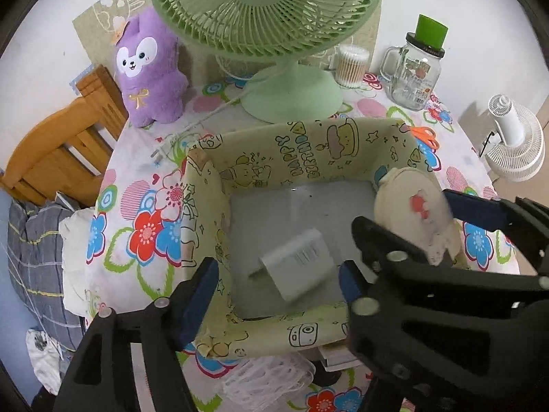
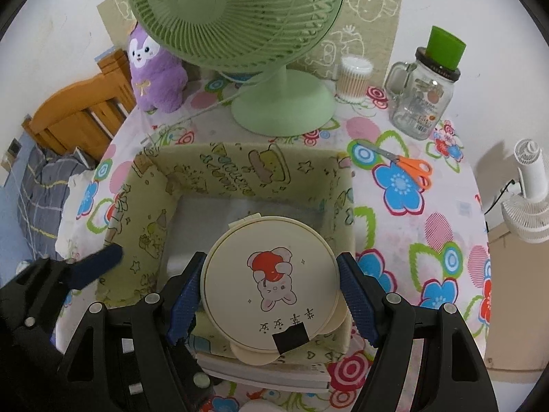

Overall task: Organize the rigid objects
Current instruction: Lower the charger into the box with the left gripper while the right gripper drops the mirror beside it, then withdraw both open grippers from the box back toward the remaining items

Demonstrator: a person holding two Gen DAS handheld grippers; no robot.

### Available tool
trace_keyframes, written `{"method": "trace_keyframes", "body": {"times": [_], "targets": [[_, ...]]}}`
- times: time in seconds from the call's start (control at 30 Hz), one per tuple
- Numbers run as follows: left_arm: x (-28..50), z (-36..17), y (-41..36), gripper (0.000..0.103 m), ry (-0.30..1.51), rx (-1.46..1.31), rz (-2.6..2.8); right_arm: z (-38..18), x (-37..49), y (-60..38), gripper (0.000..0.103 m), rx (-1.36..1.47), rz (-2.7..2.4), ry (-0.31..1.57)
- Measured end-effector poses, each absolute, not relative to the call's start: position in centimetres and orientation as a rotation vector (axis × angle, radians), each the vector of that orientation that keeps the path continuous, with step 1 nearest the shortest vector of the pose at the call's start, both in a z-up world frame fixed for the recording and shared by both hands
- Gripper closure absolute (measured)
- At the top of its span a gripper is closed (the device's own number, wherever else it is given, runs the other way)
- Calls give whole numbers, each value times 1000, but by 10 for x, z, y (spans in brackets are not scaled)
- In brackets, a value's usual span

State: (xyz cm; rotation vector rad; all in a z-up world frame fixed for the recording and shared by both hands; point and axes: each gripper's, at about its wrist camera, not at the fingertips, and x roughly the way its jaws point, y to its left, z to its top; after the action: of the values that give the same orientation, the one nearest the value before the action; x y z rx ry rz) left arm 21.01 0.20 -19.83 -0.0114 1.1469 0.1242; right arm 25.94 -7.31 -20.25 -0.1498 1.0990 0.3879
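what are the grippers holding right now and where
Right gripper clamps the round cream bunny-print case by its opposite side edges. Left gripper holds nothing, jaws open.

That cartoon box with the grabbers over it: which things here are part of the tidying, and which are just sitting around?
Part of the job:
- box
- round case, held in the right gripper
- white carton lying in the box
- left gripper, jaws open over the box

Just lying about:
- green fan
- purple plush
- glass jar
- scissors
- cotton swabs
- white fan

White wall (image 1: 446, 7), wooden bed frame (image 1: 58, 147), perhaps checked bedding (image 1: 31, 240).
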Motion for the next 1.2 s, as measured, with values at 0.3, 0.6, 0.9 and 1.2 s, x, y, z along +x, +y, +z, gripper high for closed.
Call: {"method": "trace_keyframes", "body": {"times": [0.3, 0.6, 0.9, 1.2], "targets": [[208, -204, 5, 24, 1178, -4, 126, -214, 259, -72, 25, -136, 377, 1147], [202, -202, 3, 19, 1179, 1, 117, -213, 253, -76, 23, -114, 372, 1159], [192, -191, 2, 11, 1158, 2, 129, -202, 240, -82, 17, -87, 377, 1148], [175, -177, 1, 8, 1133, 1, 130, -184, 221, -88, 11, -99, 362, 1103]]}}
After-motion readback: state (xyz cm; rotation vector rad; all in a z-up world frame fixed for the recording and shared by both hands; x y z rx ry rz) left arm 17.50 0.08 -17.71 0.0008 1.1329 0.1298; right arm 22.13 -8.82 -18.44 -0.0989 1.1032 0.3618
